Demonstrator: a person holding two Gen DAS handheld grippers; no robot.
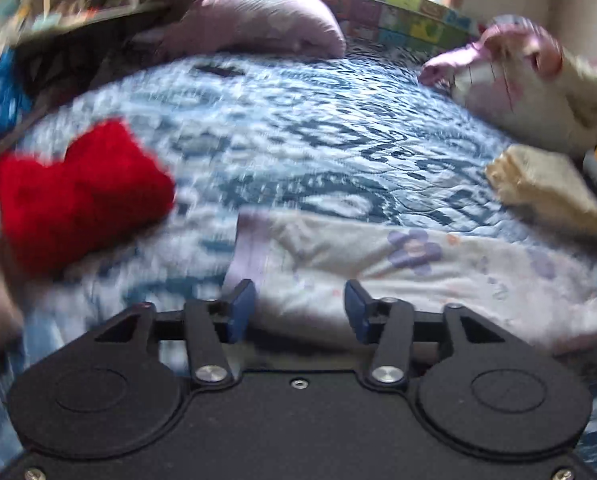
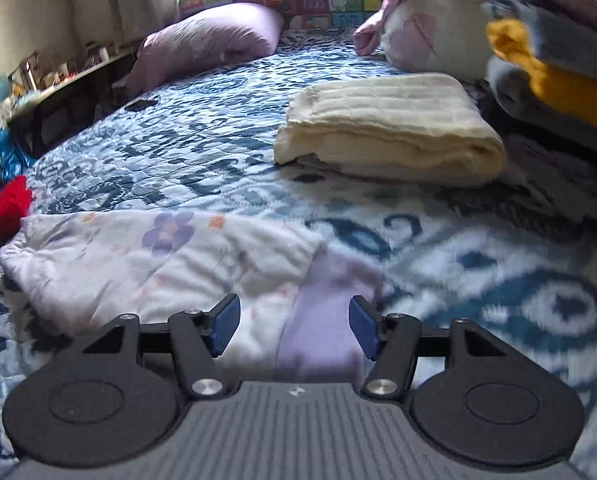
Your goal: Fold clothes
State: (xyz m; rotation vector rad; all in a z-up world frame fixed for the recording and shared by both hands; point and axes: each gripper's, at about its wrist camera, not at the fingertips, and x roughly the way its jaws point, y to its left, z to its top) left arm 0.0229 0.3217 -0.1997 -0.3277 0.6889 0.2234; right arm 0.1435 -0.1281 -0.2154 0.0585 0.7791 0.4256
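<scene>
A white garment with purple flower prints (image 1: 398,264) (image 2: 158,256) lies flat on the blue patterned quilt (image 1: 298,132) (image 2: 478,264). It has a lilac band at each end (image 1: 250,248) (image 2: 330,300). My left gripper (image 1: 298,308) hovers over the garment's left end, jaws apart, with cloth showing in the gap and neither pad pressing on it. My right gripper (image 2: 294,328) stands over the right end, jaws apart across the lilac band, pads clear of it. The view from the left wrist is blurred.
A red fuzzy item (image 1: 78,192) (image 2: 2,208) lies left of the garment. A folded cream towel (image 2: 386,128) (image 1: 546,188) sits to the right, with stacked grey and yellow clothes (image 2: 558,72) beyond it. A lilac pillow (image 2: 210,40) and a pink-white bundle (image 2: 418,32) lie at the back.
</scene>
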